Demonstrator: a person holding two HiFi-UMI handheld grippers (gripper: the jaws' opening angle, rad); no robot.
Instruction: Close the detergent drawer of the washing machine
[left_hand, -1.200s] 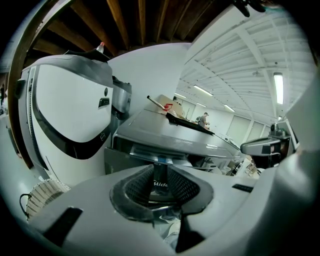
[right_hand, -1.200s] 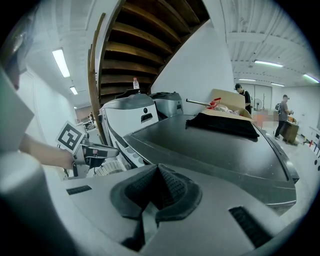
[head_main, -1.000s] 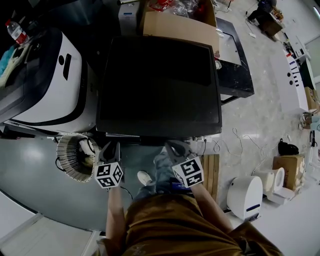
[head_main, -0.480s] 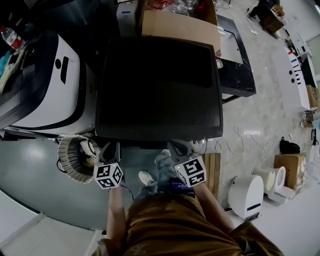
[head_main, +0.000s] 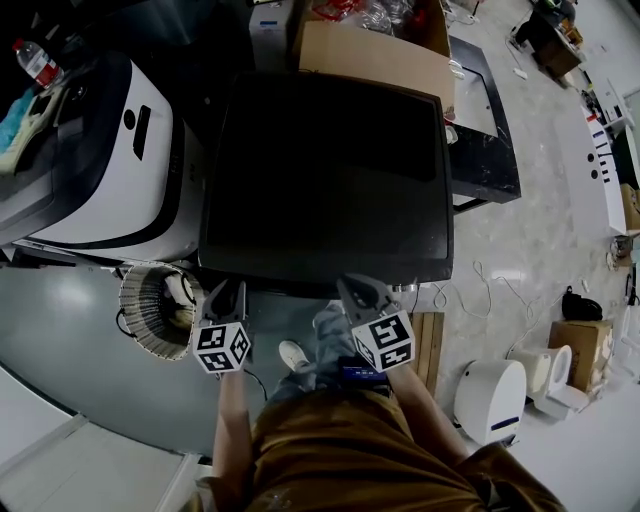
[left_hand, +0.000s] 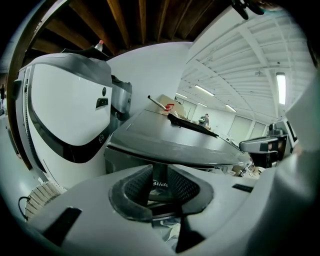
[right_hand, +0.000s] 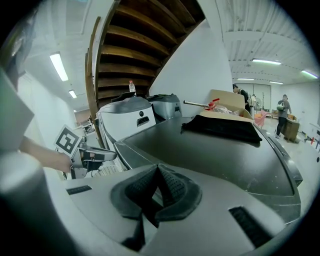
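Note:
The dark grey washing machine (head_main: 325, 170) fills the middle of the head view, seen from above. Both grippers sit at its front edge. My left gripper (head_main: 228, 290) points at the front panel just under the lid's left part; its jaws stand a little apart, and the panel with the brand lettering (left_hand: 159, 184) shows between them. The detergent drawer itself is hidden below the lid edge. My right gripper (head_main: 355, 285) hovers at the front right corner, pads (right_hand: 172, 187) pressed together, holding nothing. The left gripper (right_hand: 92, 156) also shows in the right gripper view.
A white machine (head_main: 110, 160) stands close on the left, with a wicker basket (head_main: 150, 315) at its foot. A cardboard box (head_main: 375, 50) sits behind the washer and a black cloth (right_hand: 225, 127) lies on its lid. A wooden pallet (head_main: 425, 345) and white appliance (head_main: 490, 395) lie right.
A pale strip under the washer's front edge by the left gripper, seen one second ago, no longer shows. Both grippers stay at the front edge, barely shifted.

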